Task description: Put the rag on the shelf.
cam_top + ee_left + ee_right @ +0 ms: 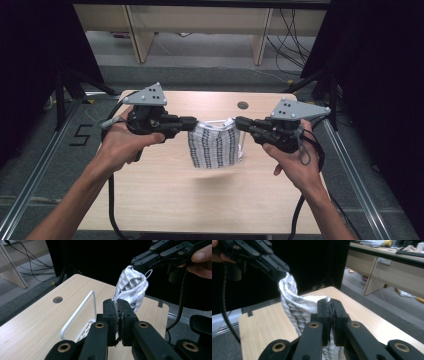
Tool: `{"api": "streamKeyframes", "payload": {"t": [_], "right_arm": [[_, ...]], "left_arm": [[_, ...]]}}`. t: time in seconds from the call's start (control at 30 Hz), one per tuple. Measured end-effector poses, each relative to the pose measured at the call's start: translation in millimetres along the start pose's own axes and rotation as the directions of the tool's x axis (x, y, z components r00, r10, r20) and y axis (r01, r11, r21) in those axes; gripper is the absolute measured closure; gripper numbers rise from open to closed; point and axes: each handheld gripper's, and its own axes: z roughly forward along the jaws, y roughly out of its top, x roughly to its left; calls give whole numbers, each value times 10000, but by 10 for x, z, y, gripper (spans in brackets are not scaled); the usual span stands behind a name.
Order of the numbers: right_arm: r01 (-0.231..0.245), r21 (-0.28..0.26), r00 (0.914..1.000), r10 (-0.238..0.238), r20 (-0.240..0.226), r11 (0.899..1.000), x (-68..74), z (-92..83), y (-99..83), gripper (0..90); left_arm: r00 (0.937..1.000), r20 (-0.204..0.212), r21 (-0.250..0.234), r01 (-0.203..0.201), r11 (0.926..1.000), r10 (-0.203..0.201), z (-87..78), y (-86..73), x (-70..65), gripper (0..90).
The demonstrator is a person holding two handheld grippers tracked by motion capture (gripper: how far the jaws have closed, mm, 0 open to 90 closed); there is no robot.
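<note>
A white cloth with a dark printed pattern (214,146) hangs in the air over the middle of the light wooden table (175,200). My left gripper (194,122) is shut on its upper left corner and my right gripper (239,121) is shut on its upper right corner. The two grippers point at each other, level, a short way apart. In the left gripper view the cloth (132,287) runs from my own shut jaws up to the right gripper (136,263). In the right gripper view the cloth (292,300) runs bunched from my jaws up to the left gripper (283,271).
A white wire rack (80,312) stands on the table just behind and below the cloth. A round cable hole (243,105) sits near the table's far edge. Metal rails (45,160) flank the table. Wooden desks (200,20) and floor cables lie beyond.
</note>
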Motion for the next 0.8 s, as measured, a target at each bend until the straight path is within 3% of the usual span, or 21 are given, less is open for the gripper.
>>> {"api": "streamKeyframes", "payload": {"t": [0.23,0.43,0.5,0.57,0.63,0.8], "right_arm": [[-362,-84,9990,364,257,9993,-144,9,37,874],[-352,-200,9978,363,557,9992,-280,57,45,874],[-636,-216,9970,644,427,9977,-315,85,51,874],[-514,-309,9968,531,590,9982,-368,114,58,874],[-827,-271,9950,841,548,9962,-401,138,65,874],[-712,-386,9943,740,762,9967,-508,202,103,874]], "left_arm": [[9999,-138,-122,98,9999,-100,103,75,109,854],[9995,-209,-323,240,9992,-246,204,185,216,854],[9993,-262,-372,247,9990,-257,246,219,243,854],[9992,-291,-401,251,9989,-263,268,237,259,853],[9984,-337,-652,423,9970,-446,346,289,339,853],[9953,-405,-777,843,9934,-876,482,337,466,853]]}}
